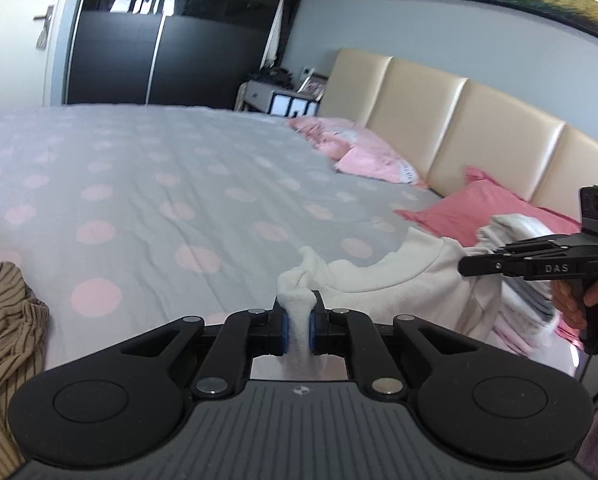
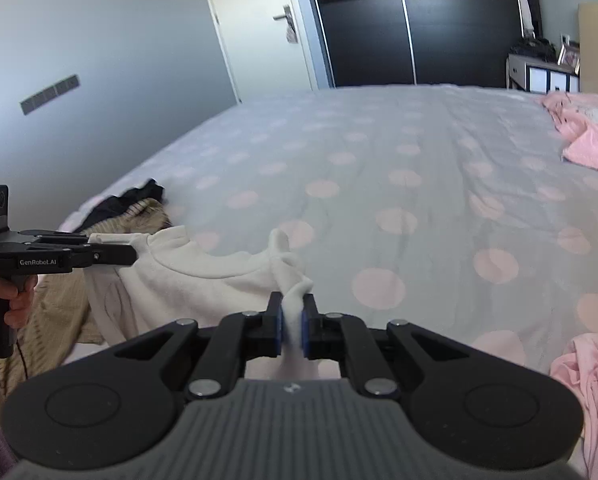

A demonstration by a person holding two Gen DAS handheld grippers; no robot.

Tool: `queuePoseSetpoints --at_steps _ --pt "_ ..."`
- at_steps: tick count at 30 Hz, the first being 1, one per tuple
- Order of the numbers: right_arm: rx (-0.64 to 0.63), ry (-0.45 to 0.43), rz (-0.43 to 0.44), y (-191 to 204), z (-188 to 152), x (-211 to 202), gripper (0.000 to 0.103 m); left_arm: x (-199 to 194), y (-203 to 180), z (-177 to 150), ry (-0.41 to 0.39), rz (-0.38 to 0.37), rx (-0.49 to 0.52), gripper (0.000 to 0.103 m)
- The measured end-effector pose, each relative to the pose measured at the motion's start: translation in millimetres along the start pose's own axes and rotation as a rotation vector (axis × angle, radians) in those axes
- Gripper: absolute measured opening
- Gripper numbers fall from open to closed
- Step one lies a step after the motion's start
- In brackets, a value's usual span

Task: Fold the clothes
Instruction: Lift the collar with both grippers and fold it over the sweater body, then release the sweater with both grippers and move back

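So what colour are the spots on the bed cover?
Pink spots on the grey bed cover, clearest in the right wrist view.

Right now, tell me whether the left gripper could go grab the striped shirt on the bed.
Probably not yet. The left gripper is shut on the white top, which it shares with the right gripper. The striped shirt lies close beside it, nothing between, but the gripper must let go first.

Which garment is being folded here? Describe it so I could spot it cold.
Start at the bed with its grey cover dotted pink. Above its near edge hangs a white top, pinched at both shoulders by the black grippers. Unlike the striped tan garment nearby, it is plain white.
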State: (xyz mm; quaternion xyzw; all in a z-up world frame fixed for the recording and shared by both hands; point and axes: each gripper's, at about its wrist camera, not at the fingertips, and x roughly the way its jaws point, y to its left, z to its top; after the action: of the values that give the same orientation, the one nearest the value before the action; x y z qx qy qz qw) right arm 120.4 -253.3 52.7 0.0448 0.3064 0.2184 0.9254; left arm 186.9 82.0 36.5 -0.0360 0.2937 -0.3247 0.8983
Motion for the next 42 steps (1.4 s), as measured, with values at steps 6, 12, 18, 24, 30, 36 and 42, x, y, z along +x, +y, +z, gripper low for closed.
queuePoseSetpoints --at_steps 6,12,18,24,30,36,42 --pt "-0.094 -0.065 0.070 35.2 -25.8 -69.8 0.010 -63.0 -43.1 -26.0 -0.023 -0.070 0.120 0.007" --pt "-0.185 -0.036 0.140 55.2 -85.9 -118.3 0.010 -93.4 -68.1 -86.1 0.067 -0.136 0.204 0.007" --pt "-0.282 0.092 0.165 69.8 -149.1 -111.9 0.010 -82.4 -84.2 -139.9 0.215 -0.133 0.258 0.007" --pt "-0.379 0.209 0.134 76.8 -189.3 -89.7 0.010 -68.3 -90.1 -175.5 0.309 -0.119 0.315 0.007" --pt "-0.478 0.288 0.113 85.6 -211.2 -74.0 0.012 -64.3 -98.6 -195.6 0.365 -0.106 0.385 0.011" --pt "-0.490 0.292 0.134 95.8 -209.5 -76.7 0.031 -68.8 -109.7 -188.7 0.336 -0.111 0.399 0.039" --pt "-0.379 0.279 0.097 91.6 -193.9 -56.5 0.044 -54.8 -117.1 -184.1 0.333 -0.103 0.414 0.041"
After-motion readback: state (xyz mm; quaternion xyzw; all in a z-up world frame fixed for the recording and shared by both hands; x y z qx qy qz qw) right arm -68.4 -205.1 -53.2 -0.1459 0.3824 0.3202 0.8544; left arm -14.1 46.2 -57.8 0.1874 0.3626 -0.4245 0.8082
